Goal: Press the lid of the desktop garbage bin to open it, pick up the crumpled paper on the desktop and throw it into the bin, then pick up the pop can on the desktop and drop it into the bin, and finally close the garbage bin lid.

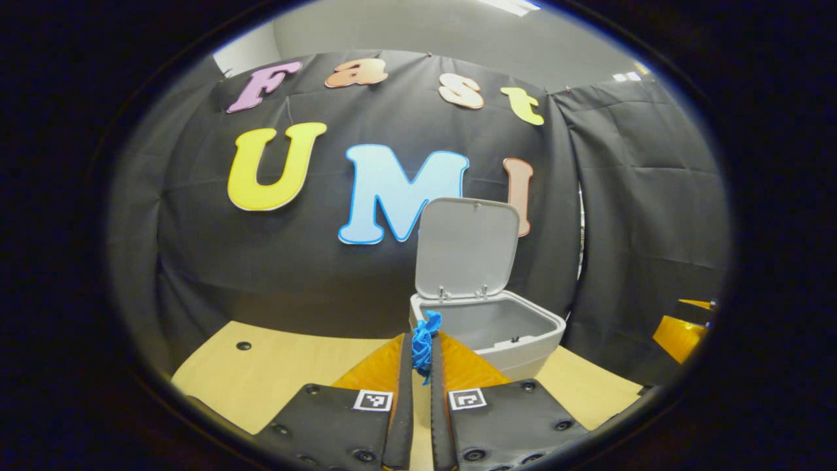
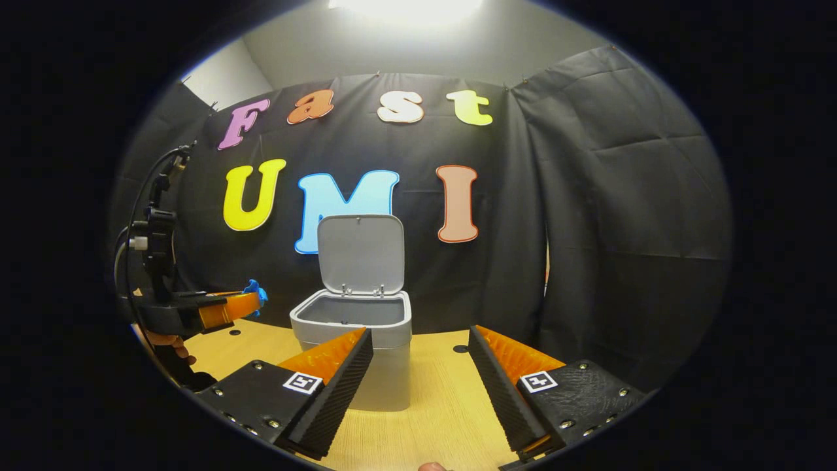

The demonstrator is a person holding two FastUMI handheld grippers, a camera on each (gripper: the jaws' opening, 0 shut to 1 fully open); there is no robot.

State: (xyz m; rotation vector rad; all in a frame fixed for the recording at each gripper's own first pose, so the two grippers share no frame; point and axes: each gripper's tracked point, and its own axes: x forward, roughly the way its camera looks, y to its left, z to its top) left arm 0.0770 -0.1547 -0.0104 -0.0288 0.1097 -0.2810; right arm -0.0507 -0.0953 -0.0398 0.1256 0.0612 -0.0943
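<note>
Left tongs [image 1: 422, 356] clamp the crumpled blue paper [image 1: 425, 340], probably just short of the open grey plastic bin [image 1: 523, 340] for dropping; right tongs [image 2: 418, 366] spread, empty.

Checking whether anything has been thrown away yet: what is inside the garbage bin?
The garbage bin stands with its lid up. The parts of its inner walls that show are bare; its floor is hidden by the rim. The crumpled paper is pinched in the left gripper, short of the bin.

Nothing actually readable here, honestly. Closest thing to a sign: little square black-and-white coded tags [image 1: 373, 400], one on each finger block of the left gripper [image 1: 422, 347] and right gripper [image 2: 420, 337], just in front of the open grey plastic bin [image 2: 392, 366].
</note>
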